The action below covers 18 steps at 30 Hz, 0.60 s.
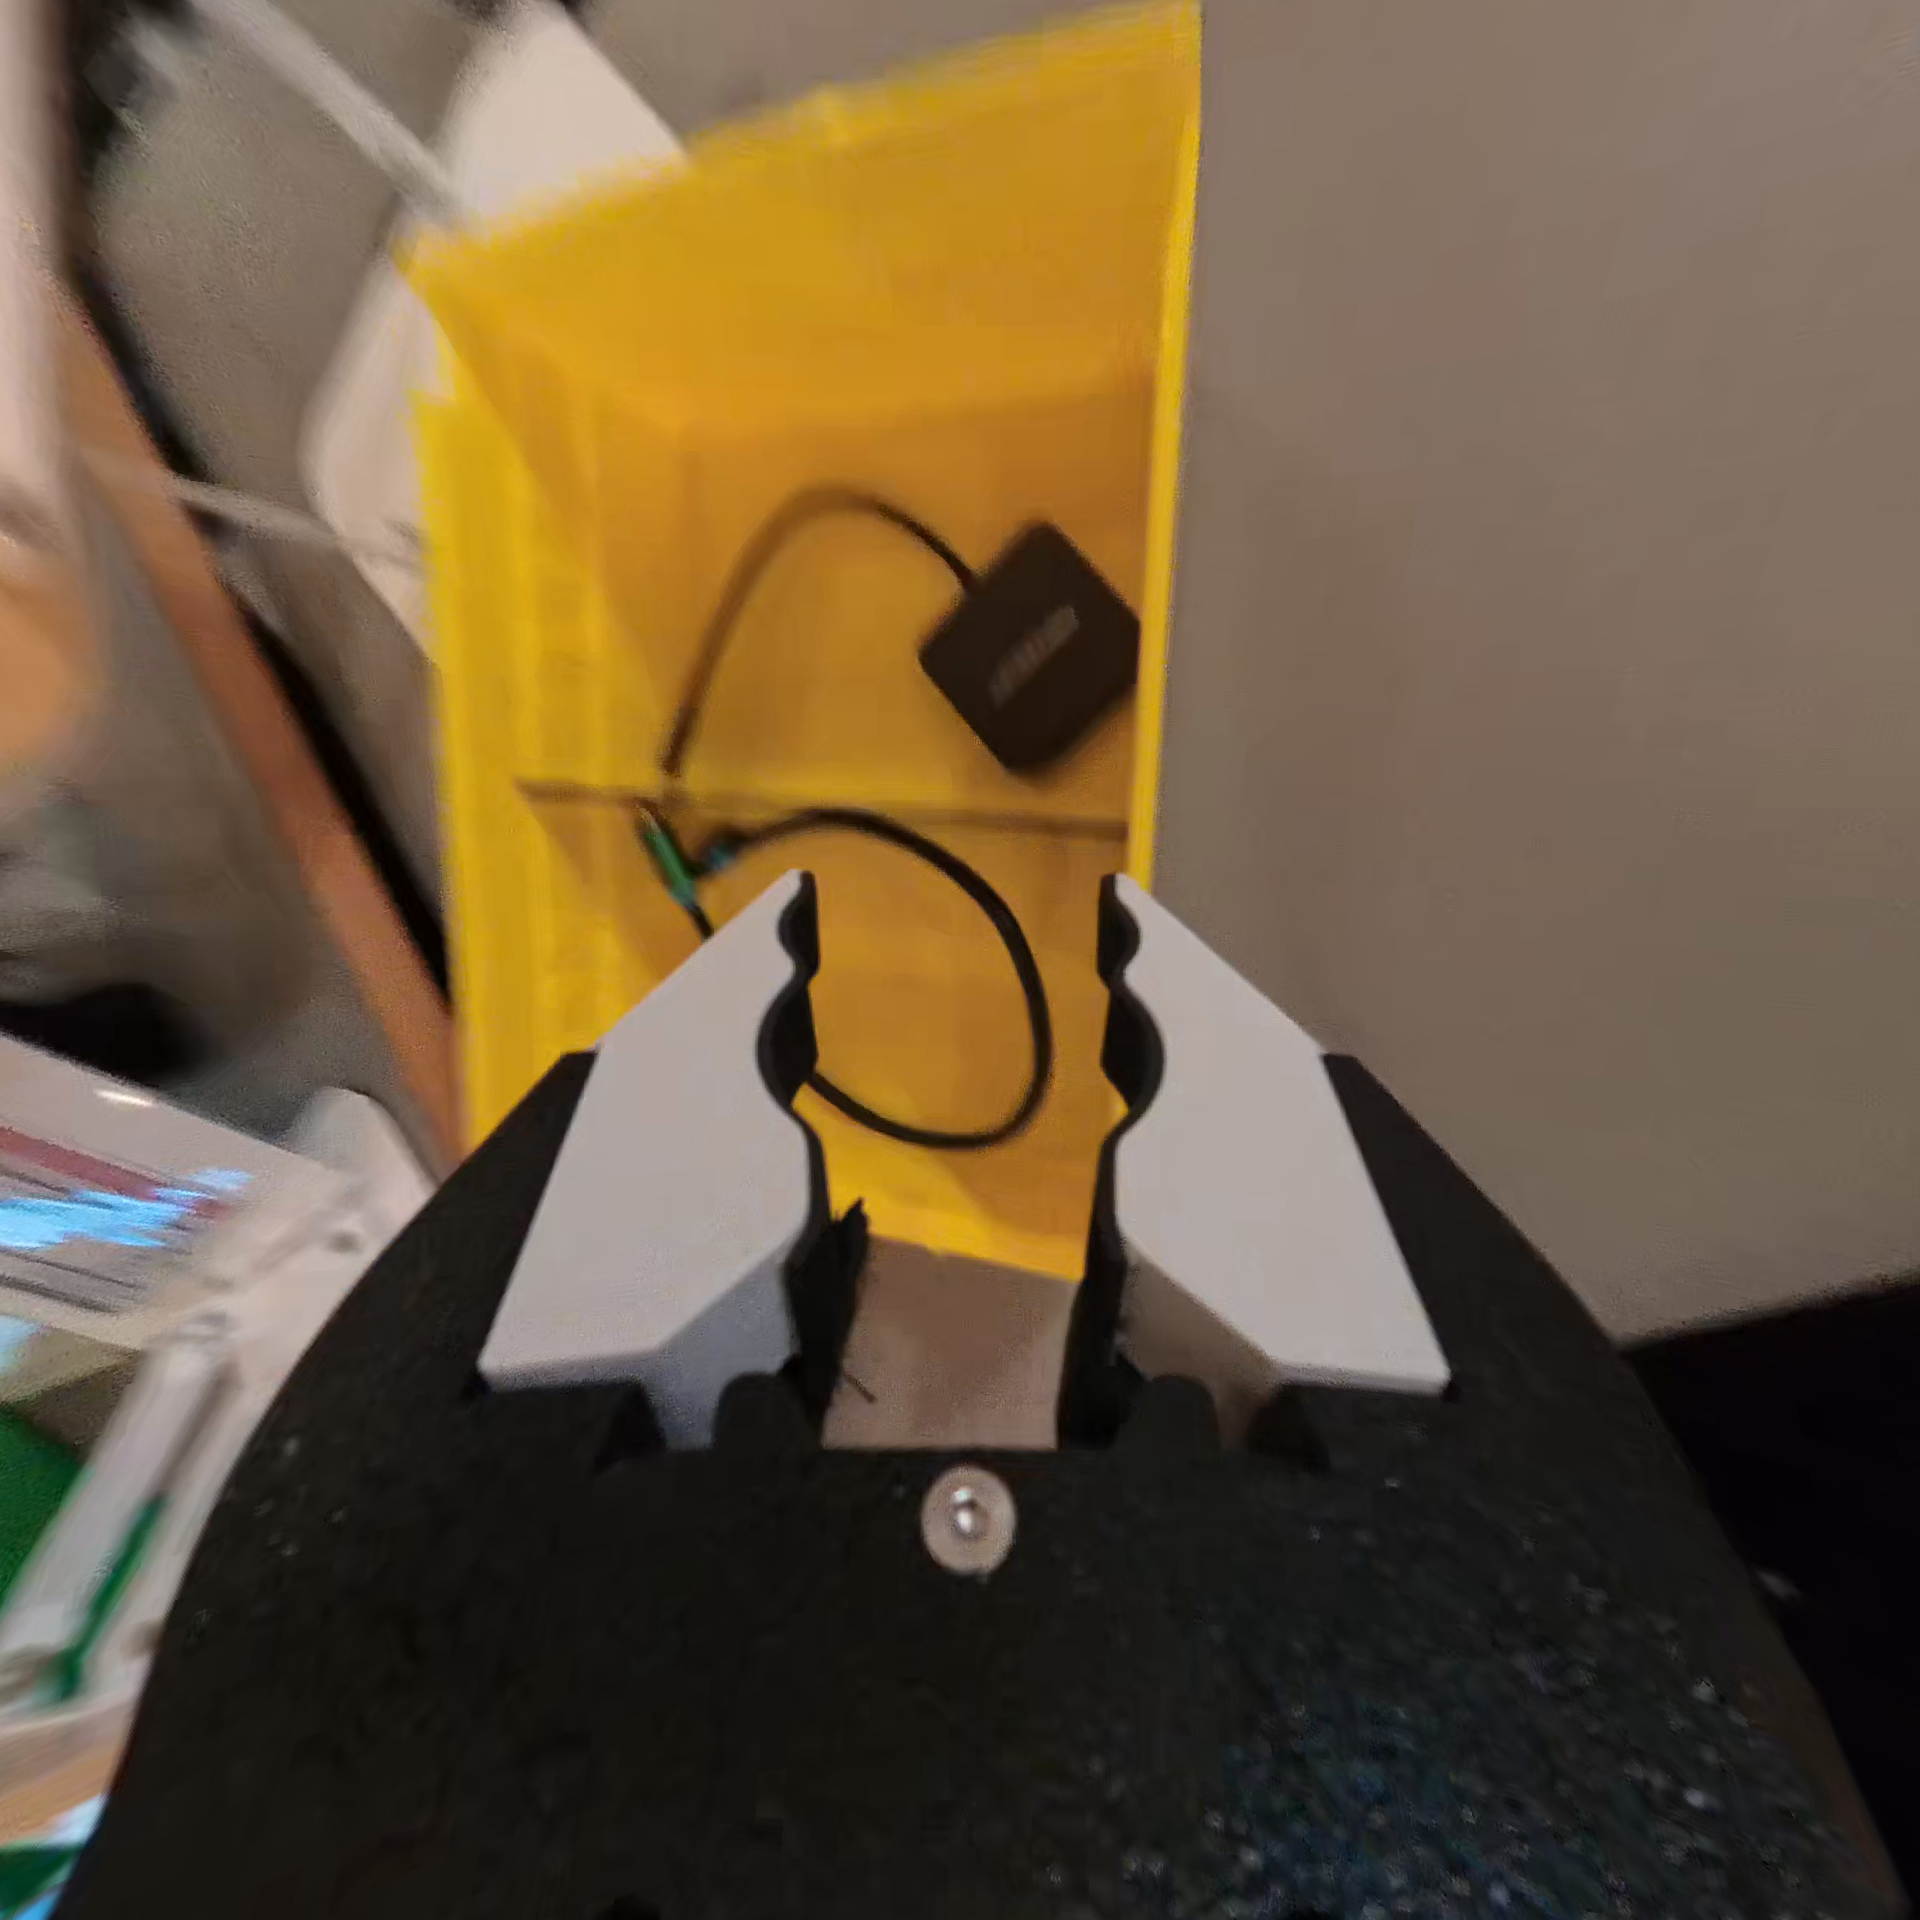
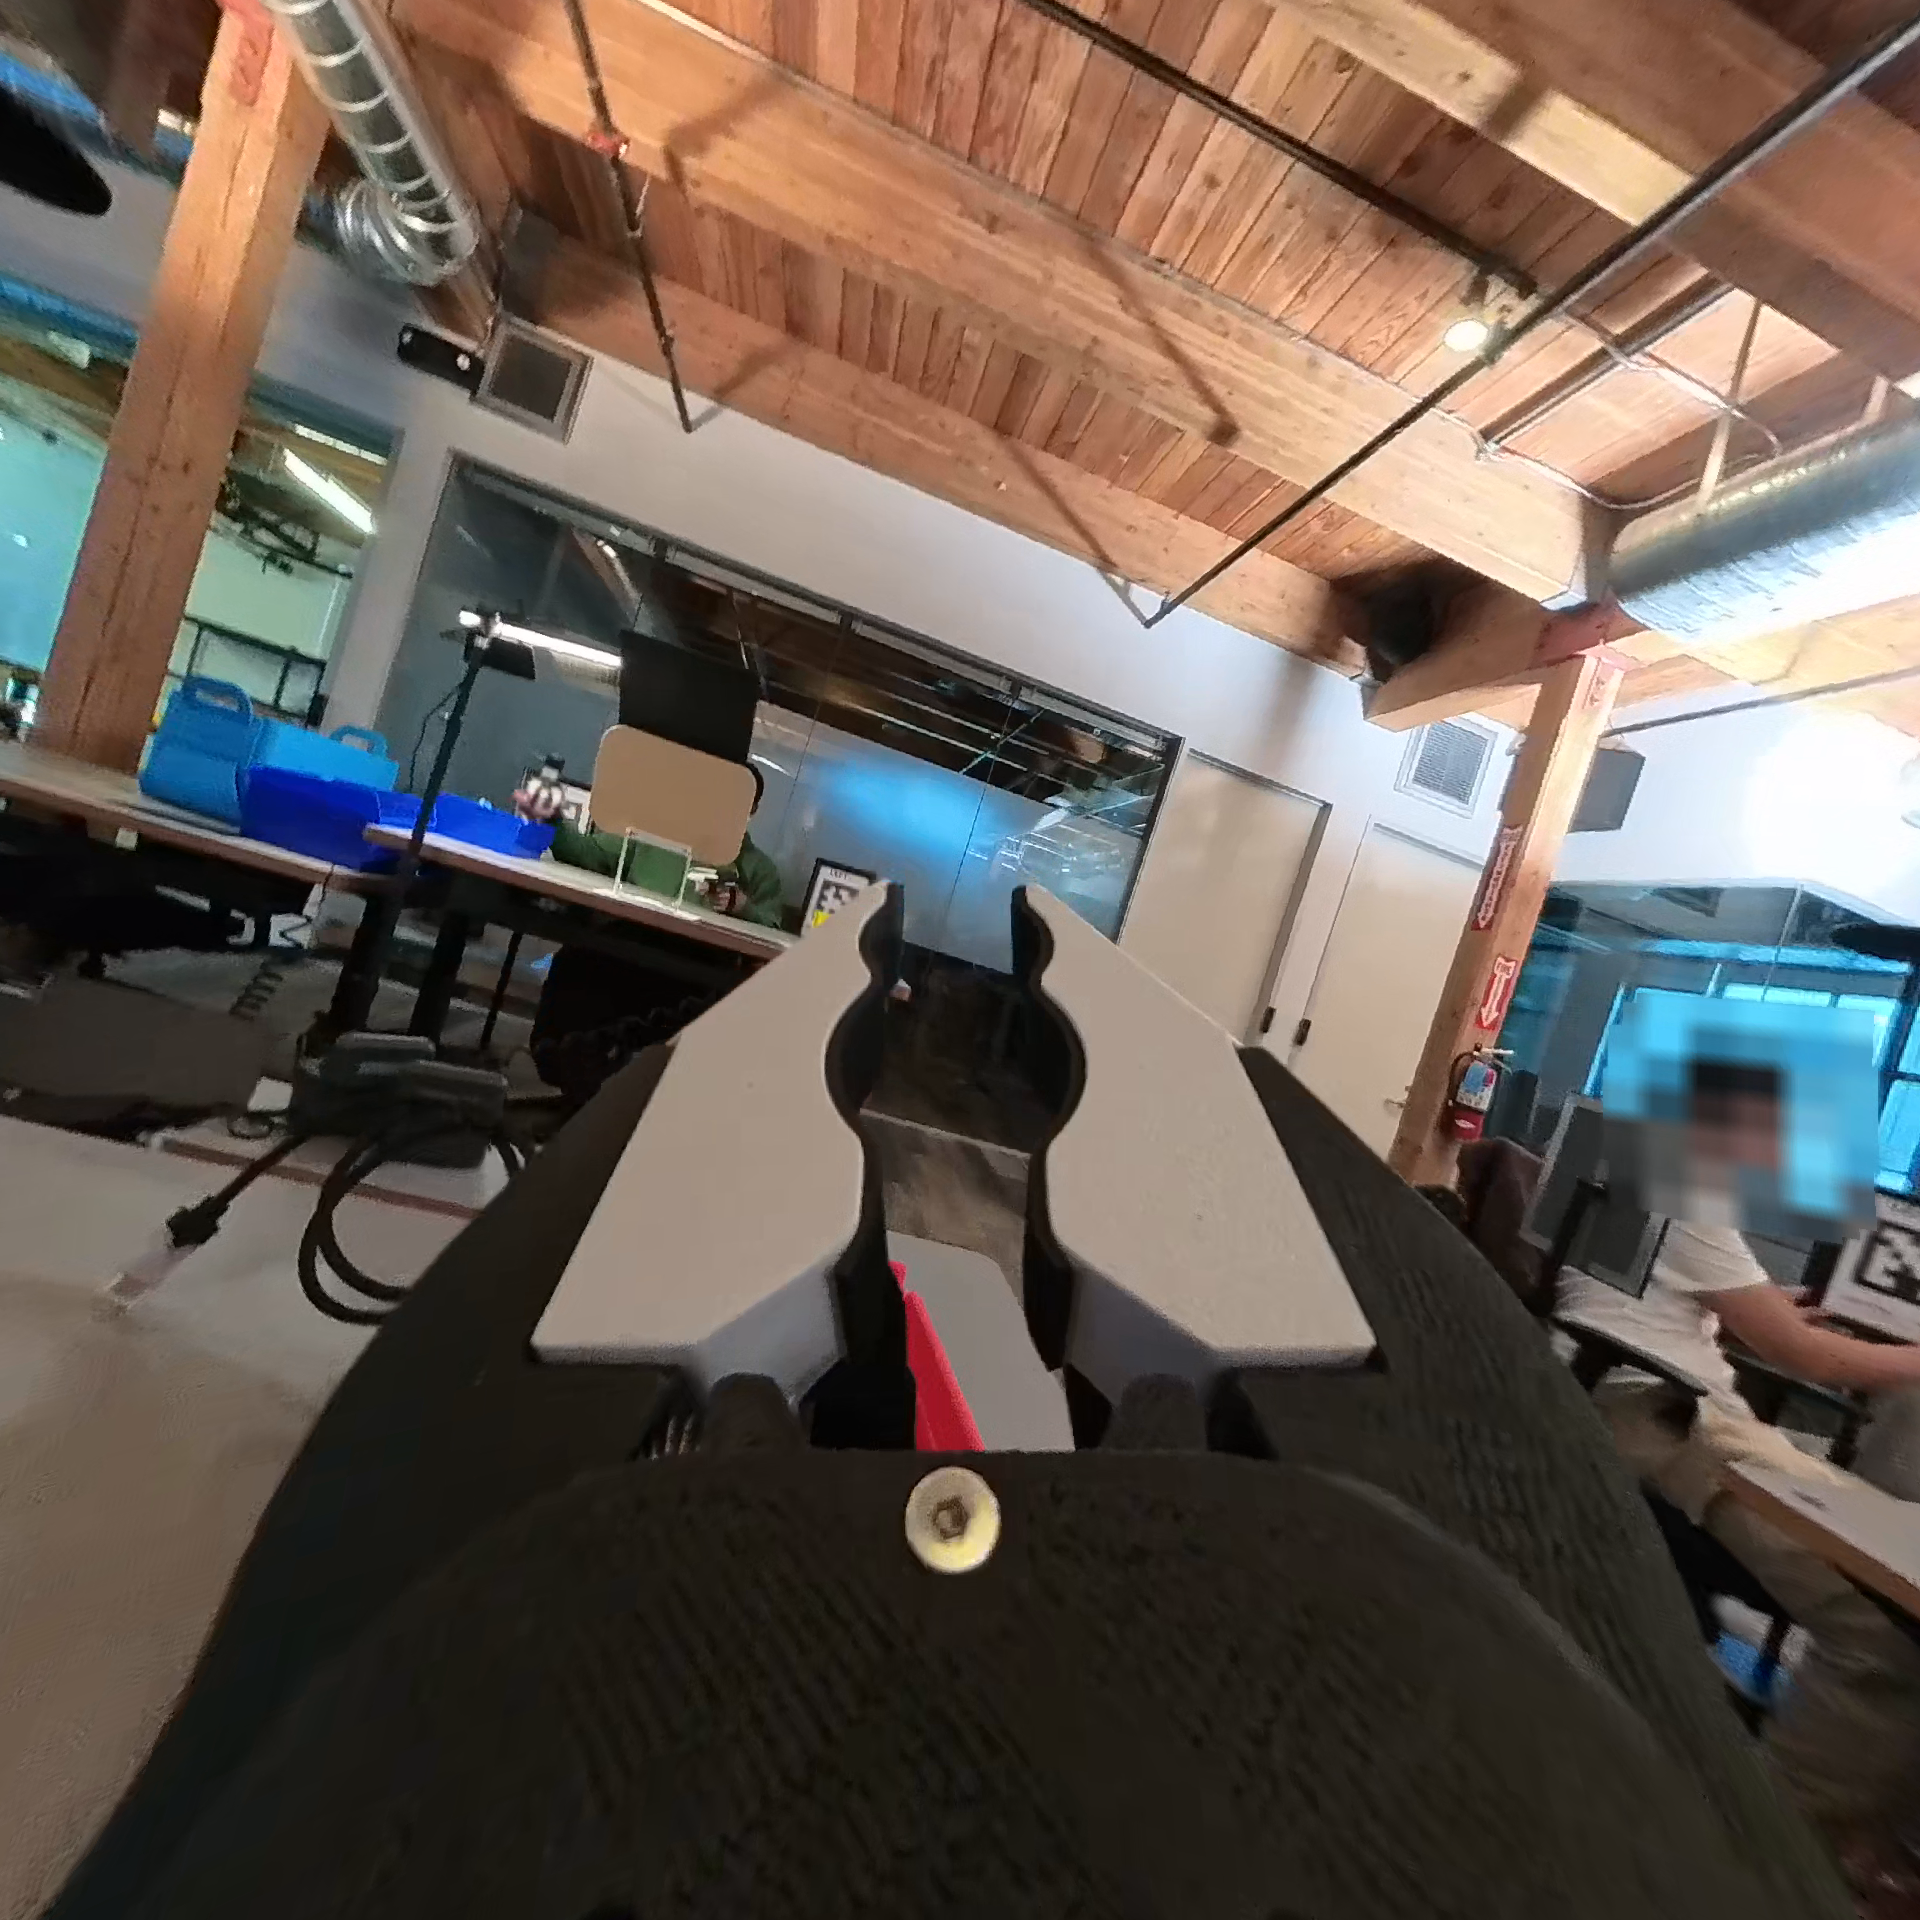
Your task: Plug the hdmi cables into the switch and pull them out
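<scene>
Two grippers, both empty; the left gripper [image 1: 956,894] hangs with fingers spread wide over a yellow bin [image 1: 810,436], where the black switch [image 1: 1029,646] lies near the right wall, its cable [image 1: 935,987] looped nearer; the right gripper [image 2: 956,904], fingers narrowly apart, points across the room.

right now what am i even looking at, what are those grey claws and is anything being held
Each picture comes from a camera mounted on a handheld two-finger gripper, looking out along its grey fingers; a person carries one in each hand. The left gripper is open and empty, pointing into a yellow bin. Inside lie a small black switch box and a loose black cable with a green-tipped plug. The right gripper is also open and empty, and points up across a workshop room, away from the bin.
</scene>
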Tool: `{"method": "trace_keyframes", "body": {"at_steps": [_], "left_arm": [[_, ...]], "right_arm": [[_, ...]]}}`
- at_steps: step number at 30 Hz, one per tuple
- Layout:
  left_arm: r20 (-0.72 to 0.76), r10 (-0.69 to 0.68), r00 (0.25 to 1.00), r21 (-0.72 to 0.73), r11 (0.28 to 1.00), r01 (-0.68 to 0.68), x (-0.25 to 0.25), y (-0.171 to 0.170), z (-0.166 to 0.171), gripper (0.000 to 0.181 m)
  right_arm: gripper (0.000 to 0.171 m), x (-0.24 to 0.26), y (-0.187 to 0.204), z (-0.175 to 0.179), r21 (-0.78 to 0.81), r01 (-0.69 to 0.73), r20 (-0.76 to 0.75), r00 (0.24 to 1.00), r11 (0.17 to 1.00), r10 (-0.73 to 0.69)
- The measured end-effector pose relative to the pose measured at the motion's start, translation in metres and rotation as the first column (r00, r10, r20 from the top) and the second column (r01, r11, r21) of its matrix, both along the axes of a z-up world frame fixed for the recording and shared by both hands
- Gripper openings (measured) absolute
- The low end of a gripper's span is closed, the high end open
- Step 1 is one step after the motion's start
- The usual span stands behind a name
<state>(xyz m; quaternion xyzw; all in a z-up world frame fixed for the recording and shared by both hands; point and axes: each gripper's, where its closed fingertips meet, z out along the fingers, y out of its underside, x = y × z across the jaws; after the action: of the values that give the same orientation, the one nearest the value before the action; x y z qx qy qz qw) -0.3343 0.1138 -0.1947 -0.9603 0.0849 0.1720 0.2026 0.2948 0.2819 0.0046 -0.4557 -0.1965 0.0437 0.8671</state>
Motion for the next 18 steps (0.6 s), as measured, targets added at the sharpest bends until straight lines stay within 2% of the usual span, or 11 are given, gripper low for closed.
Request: {"method": "trace_keyframes", "body": {"at_steps": [1,3,5,7,9,11,12,15,18], "left_arm": [[0.072,0.006,0.997,-0.029,1.0,-0.004,0.003,-0.017,-0.015,0.057],[0.222,0.001,0.975,-0.062,0.998,0.013,0.017,-0.045,-0.04,0.067],[0.254,0.036,0.967,-0.088,0.996,-0.014,0.019,-0.066,-0.059,0.077],[0.199,0.061,0.978,-0.133,0.99,-0.035,0.014,-0.083,-0.076,0.06],[0.146,0.072,0.987,-0.121,0.991,-0.054,0.013,-0.086,-0.083,0.019],[0.118,0.096,0.988,-0.062,0.994,-0.089,0.015,-0.079,-0.081,0.008],[0.148,0.095,0.984,-0.025,0.995,-0.092,0.024,-0.072,-0.079,0.006],[0.263,0.02,0.965,0.088,0.995,-0.045,0.061,-0.044,-0.07,0.022],[0.338,-0.103,0.935,0.126,0.99,0.064,0.098,-0.02,-0.066,0.05]], "right_arm": [[0.019,-0.006,-0.001,-0.001,0.002,0.01,0.028,1.0,1.0,-0.01],[0.019,-0.014,-0.001,-0.002,0.015,0.045,0.083,0.995,0.999,-0.046],[0.019,-0.018,-0.001,-0.003,0.029,0.082,0.128,0.988,0.996,-0.085],[0.019,-0.021,0.001,-0.005,0.029,0.099,0.15,0.983,0.995,-0.103],[0.019,-0.024,0.003,-0.007,0.019,0.099,0.157,0.982,0.995,-0.101],[0.019,-0.027,0.006,-0.009,0.009,0.101,0.167,0.981,0.995,-0.101],[0.019,-0.028,0.007,-0.01,0.006,0.105,0.174,0.979,0.994,-0.105],[0.019,-0.028,0.008,-0.012,0.009,0.128,0.196,0.972,0.992,-0.128],[0.019,-0.025,0.007,-0.011,0.019,0.146,0.203,0.968,0.989,-0.147]]}}
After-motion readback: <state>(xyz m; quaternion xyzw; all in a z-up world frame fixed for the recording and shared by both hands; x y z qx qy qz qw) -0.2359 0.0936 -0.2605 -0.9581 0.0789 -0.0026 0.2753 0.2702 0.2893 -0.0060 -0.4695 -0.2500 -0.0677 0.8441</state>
